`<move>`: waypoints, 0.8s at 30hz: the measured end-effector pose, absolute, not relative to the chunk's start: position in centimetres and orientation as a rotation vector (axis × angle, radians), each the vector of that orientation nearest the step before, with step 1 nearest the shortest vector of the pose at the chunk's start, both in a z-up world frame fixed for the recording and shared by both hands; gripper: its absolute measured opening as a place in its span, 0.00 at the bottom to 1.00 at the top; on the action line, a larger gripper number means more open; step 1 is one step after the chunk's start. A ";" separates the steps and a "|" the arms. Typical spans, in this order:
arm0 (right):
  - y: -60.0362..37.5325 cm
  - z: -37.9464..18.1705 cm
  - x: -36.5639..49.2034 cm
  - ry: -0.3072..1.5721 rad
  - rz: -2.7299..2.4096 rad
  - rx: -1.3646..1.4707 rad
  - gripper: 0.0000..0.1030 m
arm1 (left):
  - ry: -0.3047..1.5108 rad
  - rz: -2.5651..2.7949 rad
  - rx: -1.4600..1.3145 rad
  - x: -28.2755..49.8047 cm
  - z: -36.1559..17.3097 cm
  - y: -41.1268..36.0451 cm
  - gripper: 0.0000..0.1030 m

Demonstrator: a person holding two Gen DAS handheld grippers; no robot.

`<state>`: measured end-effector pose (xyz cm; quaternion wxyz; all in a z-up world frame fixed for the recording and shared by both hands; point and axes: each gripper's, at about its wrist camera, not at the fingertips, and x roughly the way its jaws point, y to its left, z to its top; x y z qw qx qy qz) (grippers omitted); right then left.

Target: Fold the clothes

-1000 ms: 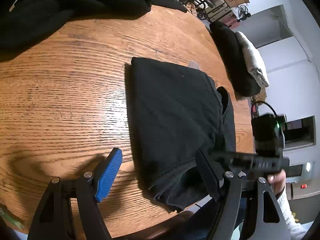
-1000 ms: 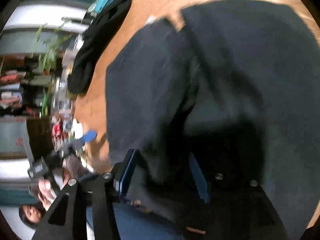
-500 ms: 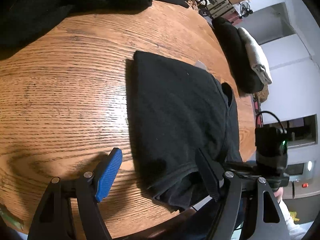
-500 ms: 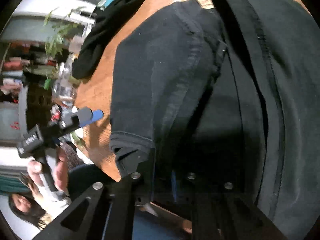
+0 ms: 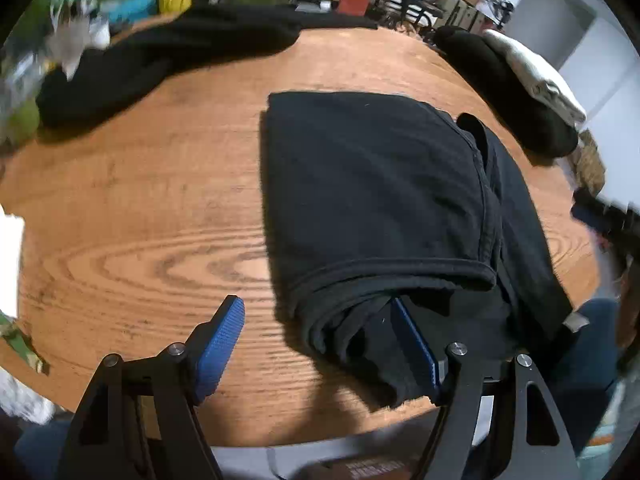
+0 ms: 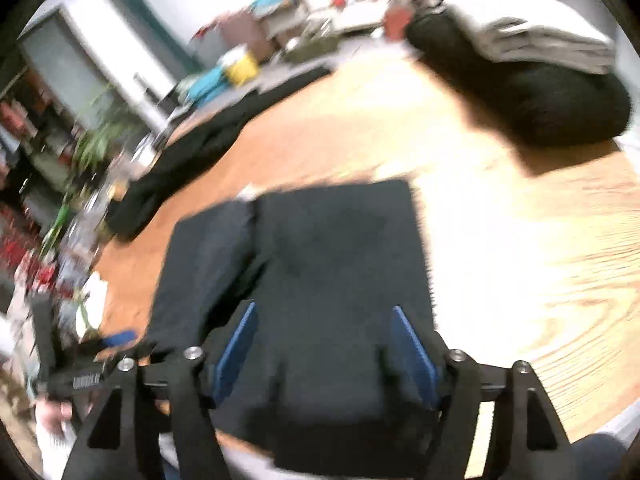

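Note:
A folded black garment (image 5: 380,200) lies on the round wooden table (image 5: 140,220). My left gripper (image 5: 320,340) hovers open at the garment's near left corner. One blue pad (image 5: 222,344) is over bare wood and the other sits at the cloth's rolled near edge. In the blurred right wrist view the same garment (image 6: 332,248) spreads below my right gripper (image 6: 324,344). Its jaws are opening, the cloth's near end lies between the pads, and nothing is pinched. The right gripper (image 5: 600,220) shows as a dark blur at the left wrist view's right edge. A hand holds the left gripper (image 6: 80,372).
A heap of loose black clothes (image 5: 160,52) lies along the table's far left. A stack of folded clothes, black with a grey piece (image 5: 532,76) on top, sits at the far right edge. Cluttered shelves, boxes and a plant stand beyond the table.
My right gripper let go of the garment's fold, opened, and pulled up and back. My left gripper swung over to the garment's near corner and stayed open.

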<state>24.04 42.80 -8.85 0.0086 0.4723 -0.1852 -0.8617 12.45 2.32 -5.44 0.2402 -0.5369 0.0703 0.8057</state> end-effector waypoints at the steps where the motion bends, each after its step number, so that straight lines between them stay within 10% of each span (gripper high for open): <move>1: 44.0 -9.0 24.0 -0.616 -2.703 1.461 0.74 | 0.227 2.226 -1.466 12.6 -5.7 2.8 0.74; 6: 50.4 -11.4 25.0 -0.889 -2.683 1.392 0.75 | 0.290 2.230 -1.516 13.0 -7.5 3.5 0.72; 13: 53.2 -14.9 25.1 -1.275 -2.448 1.338 0.76 | 0.382 2.298 -1.524 13.0 -6.9 4.0 0.12; 24: 52.9 -14.7 25.5 -1.261 -2.398 1.323 0.78 | -0.200 2.128 -1.703 11.6 -5.3 -1.8 0.18</move>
